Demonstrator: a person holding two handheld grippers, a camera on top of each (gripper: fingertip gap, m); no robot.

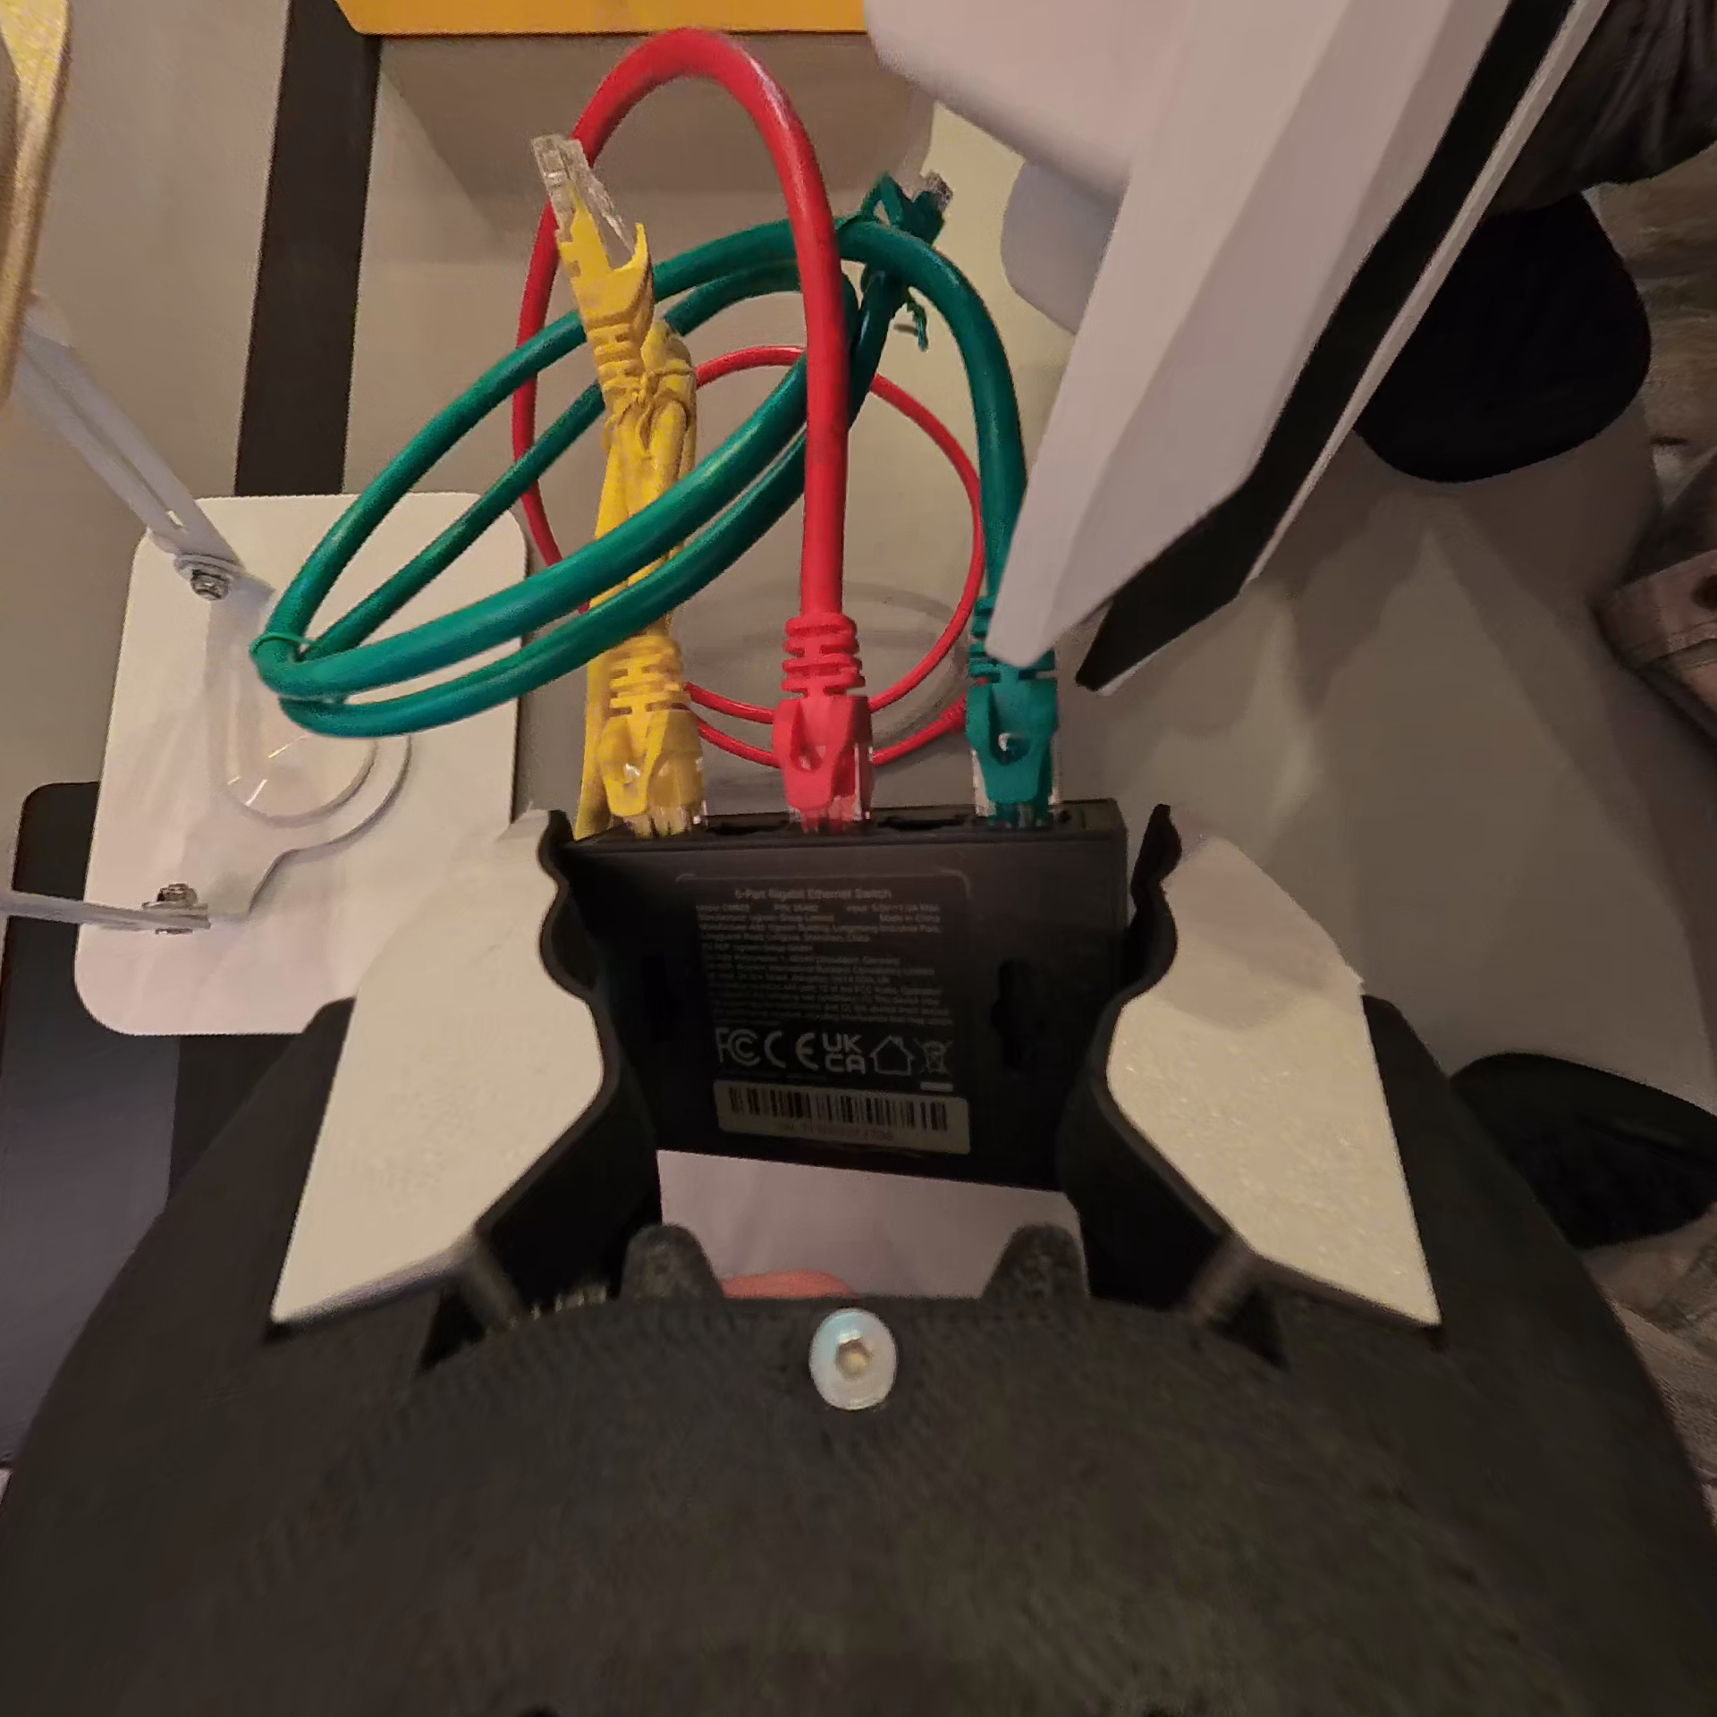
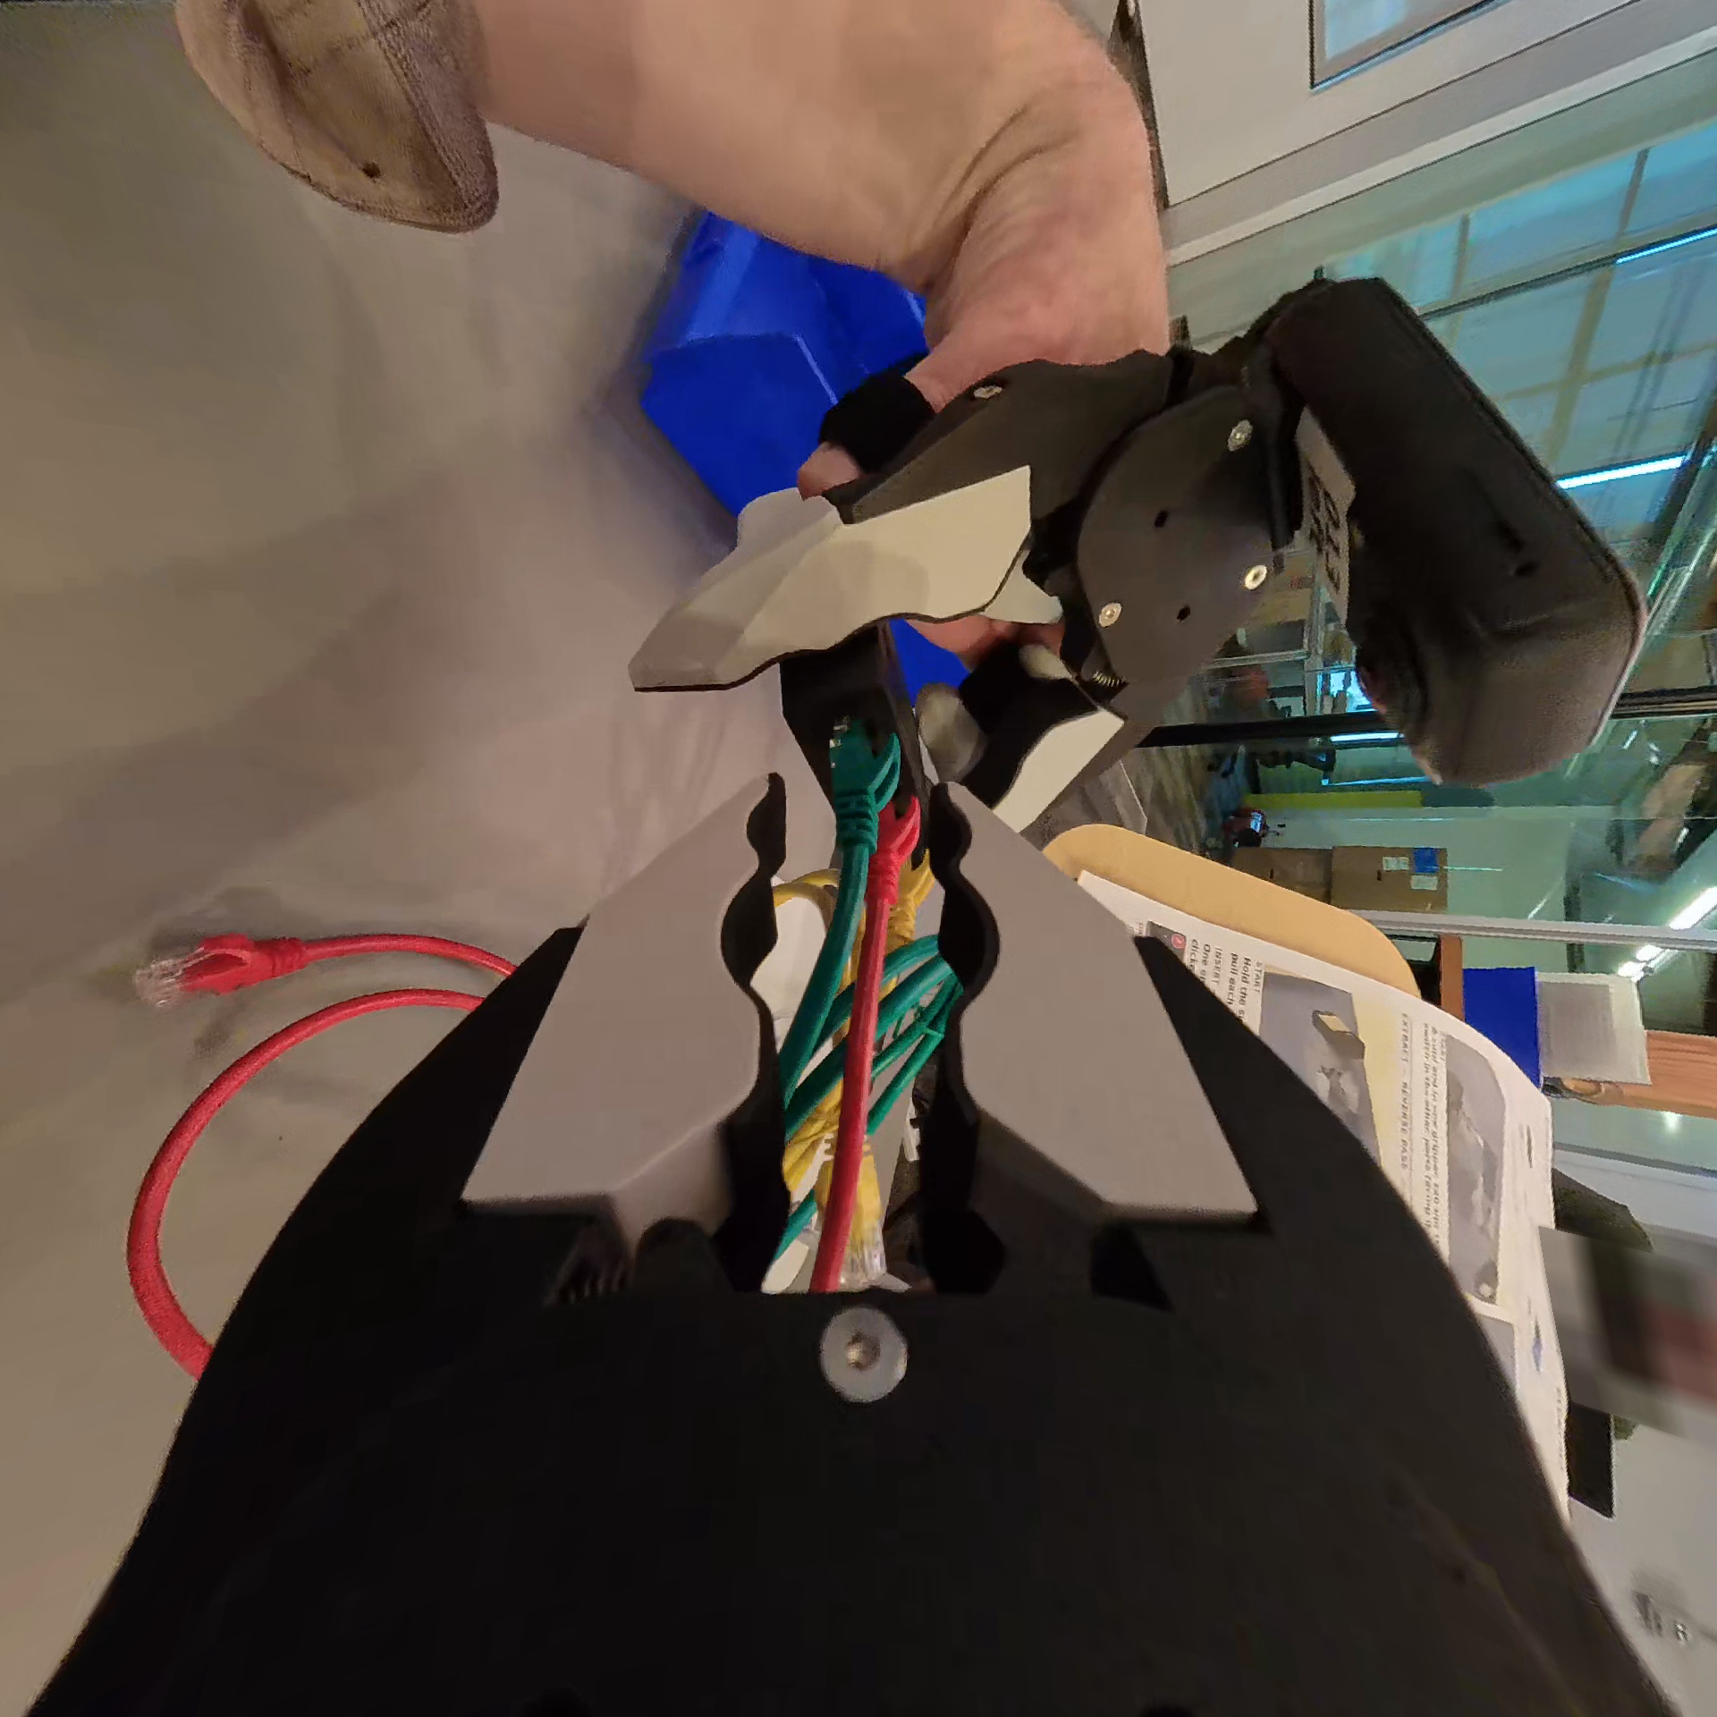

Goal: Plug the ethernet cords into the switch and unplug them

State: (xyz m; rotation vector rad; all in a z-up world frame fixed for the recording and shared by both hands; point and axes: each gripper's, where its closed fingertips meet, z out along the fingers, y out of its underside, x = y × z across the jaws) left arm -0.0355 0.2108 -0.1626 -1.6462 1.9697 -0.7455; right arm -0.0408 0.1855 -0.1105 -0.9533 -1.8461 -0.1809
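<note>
My left gripper (image 1: 855, 832) is shut on the black switch (image 1: 836, 985), held label side toward the camera. Plugged into its far edge are a yellow cord (image 1: 641, 734), a red cord (image 1: 822, 706) and a green cord (image 1: 1013, 734). The yellow cord's free plug (image 1: 576, 186) and the green cord's free plug (image 1: 920, 200) hang loose beyond. My right gripper (image 1: 1050, 660) comes in from the upper right, its tips at the green plug's boot. In the right wrist view my right gripper (image 2: 855, 799) is open, with the green cord (image 2: 859, 808) and red cord (image 2: 887, 855) between its fingers. The red cord's free plug (image 2: 214, 962) lies on the table.
A white stand base (image 1: 186, 743) sits on the grey table at left. A blue bin (image 2: 771, 372) stands behind the left gripper (image 2: 864, 688) and the person's hand (image 2: 883, 139). A printed paper sheet (image 2: 1394, 1068) lies at right. Tip to tip, the grippers are about 5 cm apart. My left gripper is the nearer one to the white stand base (image 1: 186, 743): about 25 cm, against 35 cm.
</note>
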